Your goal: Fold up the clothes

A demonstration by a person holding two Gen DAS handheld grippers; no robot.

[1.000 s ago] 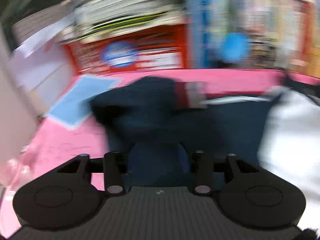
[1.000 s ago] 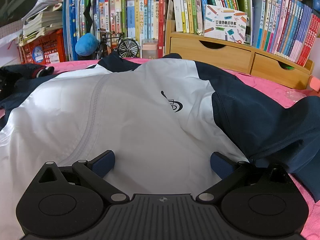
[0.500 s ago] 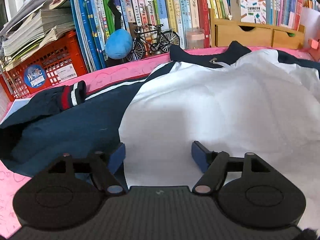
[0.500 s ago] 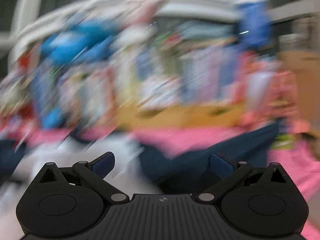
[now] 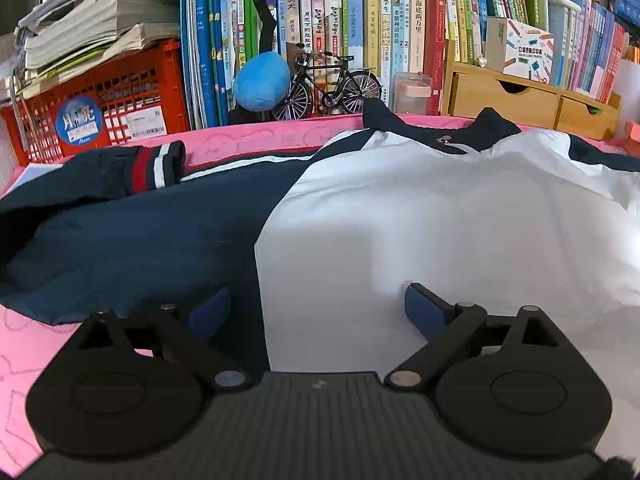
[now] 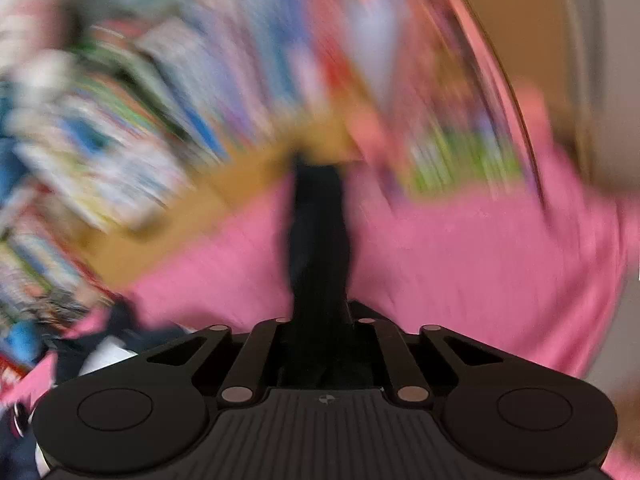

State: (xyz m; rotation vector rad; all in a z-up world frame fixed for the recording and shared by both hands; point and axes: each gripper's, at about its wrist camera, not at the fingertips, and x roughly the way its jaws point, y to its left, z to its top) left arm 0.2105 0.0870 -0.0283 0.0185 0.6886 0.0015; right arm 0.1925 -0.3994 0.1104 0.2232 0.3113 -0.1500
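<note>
The jacket is lying spread on the pink cover, its left sleeve lying doubled back with the cuff far left. The left gripper is hovering over the near hem, fingers wide. The right gripper is pinching dark cloth, probably the right sleeve, in a blurred view. The fabric looks light, limp and slippery, so grip at hems or cuffs. The far red crate is bearing stacked papers; what it holds is unclear.

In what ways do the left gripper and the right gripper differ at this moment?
The left gripper is open, fingers wide apart over the jacket, holding nothing; the right gripper is shut on a dark strip of cloth. The left wrist view is sharp; the right wrist view is heavily smeared, so that strip cannot be identified. Both are the same black two-finger tool above the pink surface.
</note>
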